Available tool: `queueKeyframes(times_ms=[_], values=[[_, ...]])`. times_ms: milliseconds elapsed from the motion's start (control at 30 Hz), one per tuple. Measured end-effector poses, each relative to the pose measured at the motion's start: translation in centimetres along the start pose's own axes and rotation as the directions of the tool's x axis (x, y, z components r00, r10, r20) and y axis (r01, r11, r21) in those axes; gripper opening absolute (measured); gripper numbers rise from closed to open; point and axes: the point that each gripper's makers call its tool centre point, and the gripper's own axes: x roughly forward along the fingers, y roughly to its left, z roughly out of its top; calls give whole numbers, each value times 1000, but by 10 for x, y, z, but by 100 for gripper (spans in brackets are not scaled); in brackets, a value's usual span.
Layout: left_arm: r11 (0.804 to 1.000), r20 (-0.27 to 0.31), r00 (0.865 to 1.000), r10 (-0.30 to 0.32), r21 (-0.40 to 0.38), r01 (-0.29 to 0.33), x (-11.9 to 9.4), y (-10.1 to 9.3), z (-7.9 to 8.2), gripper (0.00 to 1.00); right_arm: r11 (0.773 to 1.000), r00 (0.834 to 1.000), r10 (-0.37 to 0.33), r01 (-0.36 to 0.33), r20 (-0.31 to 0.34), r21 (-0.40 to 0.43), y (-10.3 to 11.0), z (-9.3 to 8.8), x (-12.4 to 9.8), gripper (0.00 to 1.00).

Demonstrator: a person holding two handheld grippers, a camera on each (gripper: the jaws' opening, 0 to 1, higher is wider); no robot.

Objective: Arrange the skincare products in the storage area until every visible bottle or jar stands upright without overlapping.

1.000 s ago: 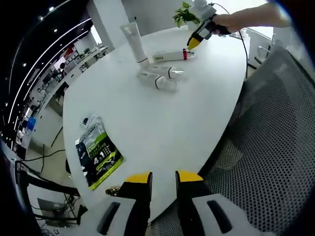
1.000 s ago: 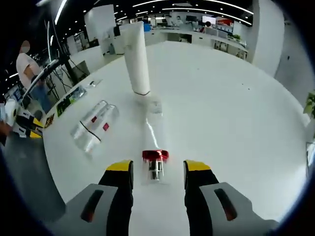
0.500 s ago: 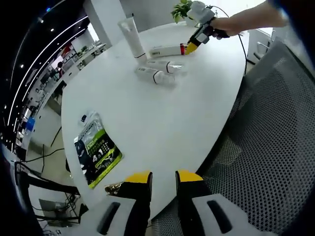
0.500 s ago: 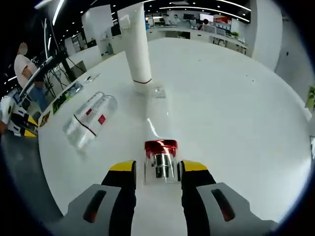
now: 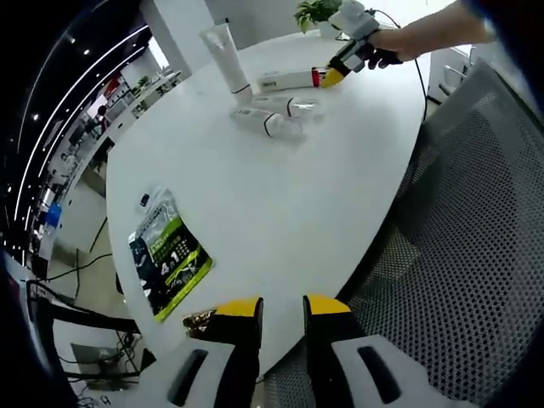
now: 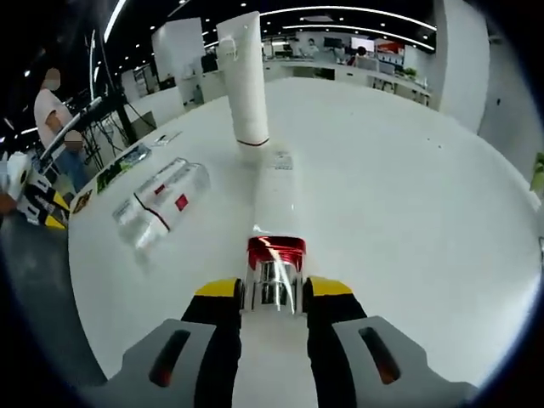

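A clear bottle (image 6: 274,200) with a red collar and silver cap lies on the white table (image 6: 408,195), cap toward me. My right gripper (image 6: 274,289) is shut on that cap. Just beyond it a white tube (image 6: 245,81) stands upright on its cap. Two more clear bottles (image 6: 166,202) lie side by side to the left. In the left gripper view the right gripper (image 5: 333,75), the held bottle (image 5: 285,79), the tube (image 5: 223,53) and the lying pair (image 5: 276,115) sit at the table's far end. My left gripper (image 5: 274,310) hangs open over the near table edge.
A green and black sachet (image 5: 170,255) lies near the front left of the table (image 5: 280,212). A black mesh chair (image 5: 467,255) stands to the right. A potted plant (image 5: 316,10) is at the far edge. A person (image 6: 51,110) stands beyond the table.
My right gripper's jaws have moved forward and shut on the silver cap of the red-collared bottle. My left gripper has stayed put, open.
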Motion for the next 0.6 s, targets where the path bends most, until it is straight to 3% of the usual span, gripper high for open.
queueKeyframes(times_ms=[200,300,500,600], values=[[1000,-20,1000,-10,3,10,1,-1,-3,20,1000,1000,4,-4,18,21,5,8,-12,26],[1000,21,1000,10,-26,-9,-2,4,3,20,1000,999,-9,8,31,5,5,16,-19,26],[1000,-20,1000,-11,-2,10,2,-1,-4,20,1000,997,-7,5,81,31,8,42,-32,26],[1000,-5,1000,-8,-8,8,2,0,-3,20,1000,995,-6,4,101,15,8,56,-38,26]])
